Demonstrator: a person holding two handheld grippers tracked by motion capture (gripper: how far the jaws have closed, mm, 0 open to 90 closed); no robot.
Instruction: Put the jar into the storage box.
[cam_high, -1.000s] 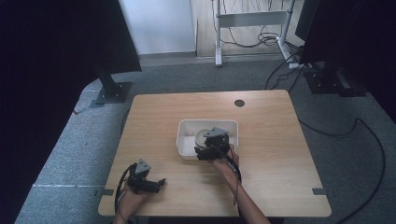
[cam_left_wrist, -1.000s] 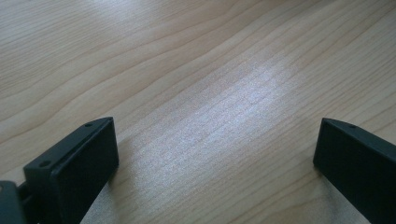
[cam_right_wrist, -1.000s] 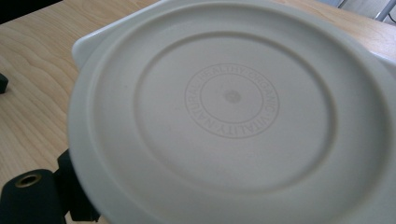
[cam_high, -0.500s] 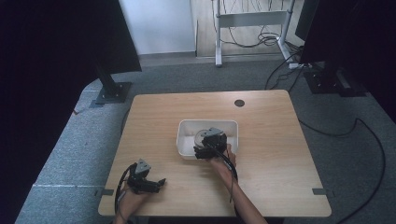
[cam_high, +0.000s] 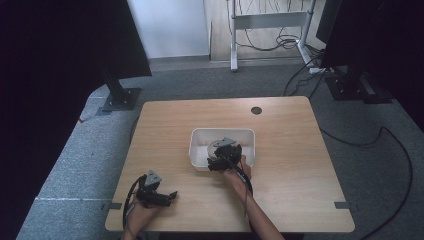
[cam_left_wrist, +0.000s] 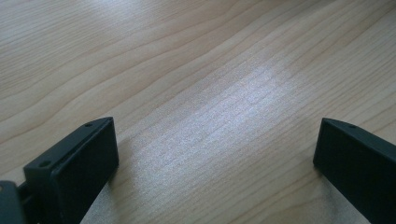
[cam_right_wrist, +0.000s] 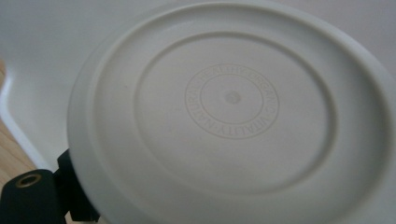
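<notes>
Right gripper (cam_high: 220, 161) over near edge of white tray (cam_high: 247, 134), jaws clamped on rim of white round plate (cam_right_wrist: 233, 112). Plate sits directly ahead of its jaws, underside with embossed ring lettering facing the camera, tilted up, inside tray. Tray wall just behind plate, wood table (cam_high: 290, 165) showing at lower left below jaw.

Left gripper (cam_high: 159, 196) well apart from tray, low over bare table near front-left corner. Jaws spread wide, nothing between them, just wood grain.
</notes>
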